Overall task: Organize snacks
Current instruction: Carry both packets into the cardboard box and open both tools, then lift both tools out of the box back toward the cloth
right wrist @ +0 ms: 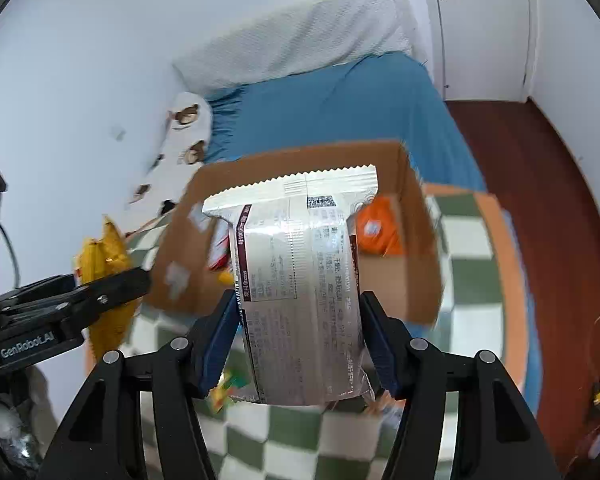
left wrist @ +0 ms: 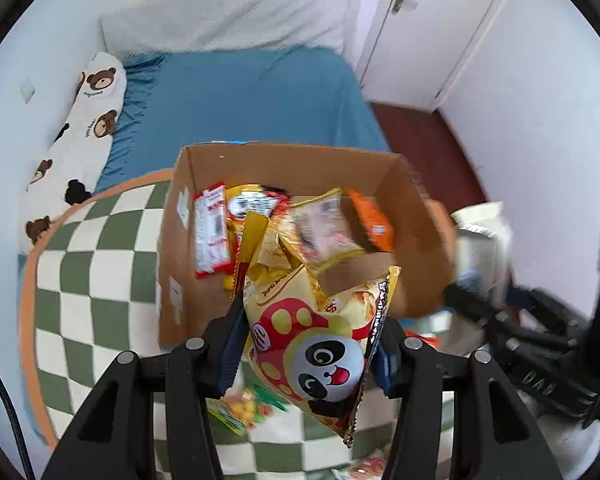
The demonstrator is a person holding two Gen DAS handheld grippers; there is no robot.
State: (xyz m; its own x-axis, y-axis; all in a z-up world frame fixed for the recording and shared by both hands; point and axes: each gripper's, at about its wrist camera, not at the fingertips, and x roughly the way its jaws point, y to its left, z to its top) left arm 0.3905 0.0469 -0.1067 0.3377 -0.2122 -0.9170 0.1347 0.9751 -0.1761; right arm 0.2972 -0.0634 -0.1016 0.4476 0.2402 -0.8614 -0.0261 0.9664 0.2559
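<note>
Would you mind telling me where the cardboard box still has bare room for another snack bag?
The cardboard box has bare floor in its near right corner, below the orange packet. Its left and middle are crowded with the red-and-white packet and yellow bags.

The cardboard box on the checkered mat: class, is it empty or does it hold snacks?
Holds snacks. The cardboard box is open-topped; red-white, yellow and orange packets lie inside.

yellow panda bag (left wrist: 316, 344) | silver packet (right wrist: 300, 280) | green/white chk rug (left wrist: 100, 264) (orange edge) | blue sheet (left wrist: 252, 96)
</note>
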